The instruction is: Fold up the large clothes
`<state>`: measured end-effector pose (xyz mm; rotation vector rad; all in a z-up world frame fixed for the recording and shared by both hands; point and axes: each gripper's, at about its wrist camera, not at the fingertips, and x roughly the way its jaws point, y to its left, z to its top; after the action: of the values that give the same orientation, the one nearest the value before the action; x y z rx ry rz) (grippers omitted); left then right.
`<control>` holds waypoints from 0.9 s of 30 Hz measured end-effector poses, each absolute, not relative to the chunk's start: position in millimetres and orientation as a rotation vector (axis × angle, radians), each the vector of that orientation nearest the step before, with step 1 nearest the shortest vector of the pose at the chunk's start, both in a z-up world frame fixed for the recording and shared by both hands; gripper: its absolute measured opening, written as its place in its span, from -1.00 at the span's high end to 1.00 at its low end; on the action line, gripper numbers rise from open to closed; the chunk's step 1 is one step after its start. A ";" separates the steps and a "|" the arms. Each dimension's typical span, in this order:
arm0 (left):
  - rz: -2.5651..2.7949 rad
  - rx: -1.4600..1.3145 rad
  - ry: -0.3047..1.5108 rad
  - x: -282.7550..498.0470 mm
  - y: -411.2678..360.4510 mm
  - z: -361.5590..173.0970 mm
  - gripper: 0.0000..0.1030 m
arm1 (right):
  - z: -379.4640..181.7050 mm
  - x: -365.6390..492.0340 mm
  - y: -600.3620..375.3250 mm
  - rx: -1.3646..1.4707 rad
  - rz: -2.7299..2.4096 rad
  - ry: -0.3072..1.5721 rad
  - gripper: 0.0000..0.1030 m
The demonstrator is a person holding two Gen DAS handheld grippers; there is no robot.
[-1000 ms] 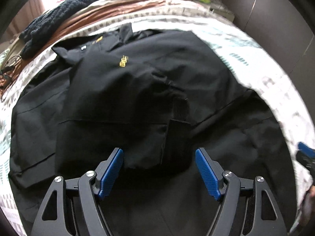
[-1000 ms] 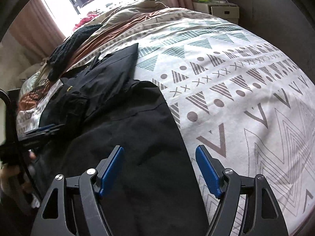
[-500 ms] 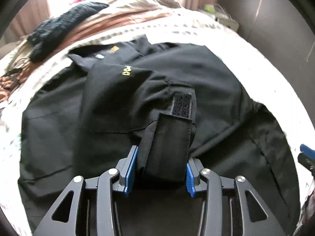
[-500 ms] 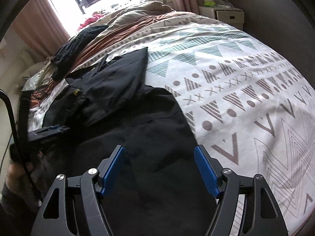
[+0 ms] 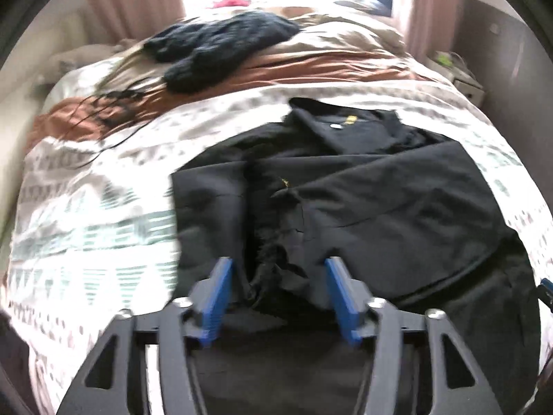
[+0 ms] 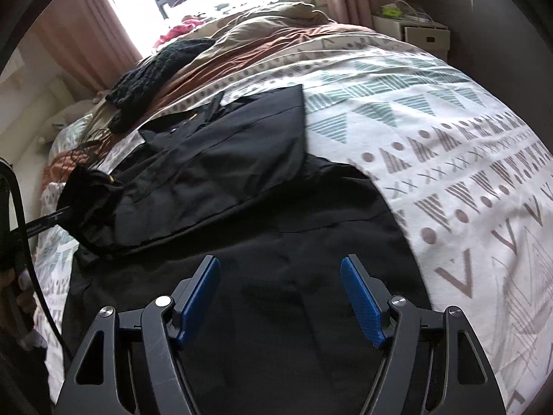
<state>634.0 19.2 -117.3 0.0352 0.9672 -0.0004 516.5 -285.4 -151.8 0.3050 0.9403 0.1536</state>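
On the bed's patterned cover (image 6: 432, 110) lies the black jacket (image 6: 242, 180), spread over the nearer half, its collar end toward the window and its lower part reaching down under both claws. One sleeve (image 5: 276, 228) is folded in across the body, and its rumpled cuff end sits between the blue pads of the left claw (image 5: 278, 294). That claw's jaws have just been opening; they stand apart now, and the fabric bunches in the gap without either pad clearly pressing it (the left wrist view is blurred, so contact at the left pad is hard to judge). From the right wrist view the same claw shows at the far left edge as a dark bar running into the bunched sleeve.

The right claw (image 6: 280, 297) hangs over the jacket's lower part with its jaws spread wide and nothing between them but flat cloth below. Beyond the jacket, a dark knitted garment (image 5: 221, 48) rests on a rust-brown blanket (image 5: 328, 65) near the head of the bed.
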 end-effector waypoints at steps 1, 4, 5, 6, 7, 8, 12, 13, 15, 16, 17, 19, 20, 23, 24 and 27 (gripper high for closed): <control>0.008 0.014 0.961 630.9 30.9 -116.7 -0.34 | -151.7 518.4 -279.9 0.299 0.160 0.942 -0.41; 0.033 -0.035 0.970 626.1 59.2 -119.7 -0.36 | -153.5 523.7 -268.8 0.284 0.168 0.948 -0.41; 0.046 -0.051 0.981 624.7 68.9 -123.3 -0.36 | -154.3 525.0 -265.8 0.281 0.169 0.951 -0.41; 0.053 -0.063 0.988 623.3 74.6 -125.7 -0.36 | -155.6 527.3 -262.8 0.277 0.169 0.955 -0.41; 0.059 -0.079 0.998 622.2 80.9 -129.6 -0.35 | -156.8 529.5 -260.6 0.276 0.168 0.958 -0.41; 0.062 -0.093 1.006 622.2 85.4 -132.8 -0.36 | -158.0 531.5 -258.9 0.275 0.166 0.961 -0.41; 0.049 -0.157 1.045 620.5 98.6 -150.7 -0.35 | -162.7 539.0 -253.9 0.268 0.158 0.972 -0.41; 0.042 -0.170 1.058 621.9 99.3 -156.6 -0.35 | -163.9 540.7 -253.0 0.267 0.157 0.975 -0.41; 0.036 -0.174 1.094 626.8 99.2 -169.2 -0.35 | -167.2 544.7 -251.9 0.266 0.152 0.983 -0.41; 0.038 -0.176 1.110 628.9 98.7 -175.5 -0.35 | -169.3 546.6 -251.4 0.265 0.151 0.987 -0.41; 0.032 -0.186 1.116 629.9 99.3 -179.6 -0.35 | -170.6 547.2 -251.7 0.264 0.151 0.989 -0.41; 0.009 -0.212 1.138 633.2 98.2 -190.4 -0.35 | -173.7 549.6 -251.6 0.261 0.148 0.994 -0.41; 0.003 -0.216 1.153 636.1 96.2 -196.5 -0.32 | -174.9 550.4 -251.8 0.261 0.148 0.996 -0.41; 0.001 -0.205 1.197 643.0 90.5 -212.4 0.19 | -180.0 553.7 -253.9 0.259 0.141 1.004 -0.41; -0.002 -0.211 1.206 644.4 89.8 -216.0 0.20 | -181.3 554.9 -254.6 0.260 0.139 1.006 -0.41; 0.026 -0.152 1.161 644.6 83.6 -213.5 0.35 | -184.0 559.7 -256.4 0.263 0.133 1.009 -0.41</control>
<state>644.6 83.6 -213.5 -0.1515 1.1608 0.0258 559.7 -256.4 -184.0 0.2630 1.0089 0.1326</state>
